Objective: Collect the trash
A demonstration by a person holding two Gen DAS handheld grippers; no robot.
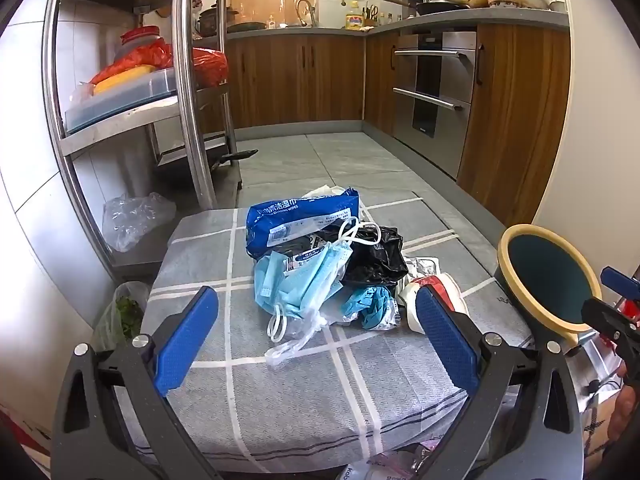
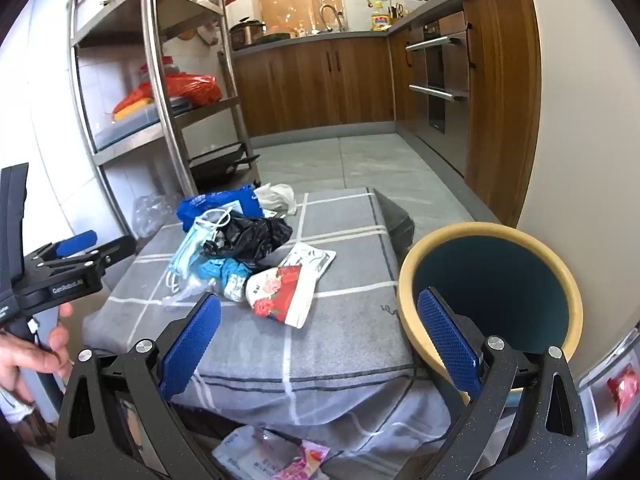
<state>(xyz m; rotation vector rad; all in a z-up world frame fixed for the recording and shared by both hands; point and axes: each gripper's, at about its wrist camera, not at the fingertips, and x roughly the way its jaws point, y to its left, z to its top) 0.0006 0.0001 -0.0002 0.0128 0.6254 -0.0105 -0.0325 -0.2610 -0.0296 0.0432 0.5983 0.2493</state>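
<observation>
Hovering over a heap of trash, both tools spread wide and holding nothing.

Ahead of the left tool point(image 1: 317, 334), between its blue pads, the trash lies on a grey checked cloth point(image 1: 280, 392) covering the bench: a blue wet-wipes pack point(image 1: 296, 220) farthest off, a crumpled black plastic bag point(image 1: 374, 254) just right of it, light-blue face masks point(image 1: 304, 280) nearest, a teal glove point(image 1: 370, 304) and a red-and-white wrapper point(image 1: 434, 286) by the right pad. From the right tool point(image 2: 319, 336) the same heap sits ahead and to the left, the red-and-white wrapper point(image 2: 282, 292) closest, while a dark bin with a cream rim point(image 2: 490, 292) stands behind its right pad at the bench edge. A hand point(image 2: 28, 354) holds the left tool.
</observation>
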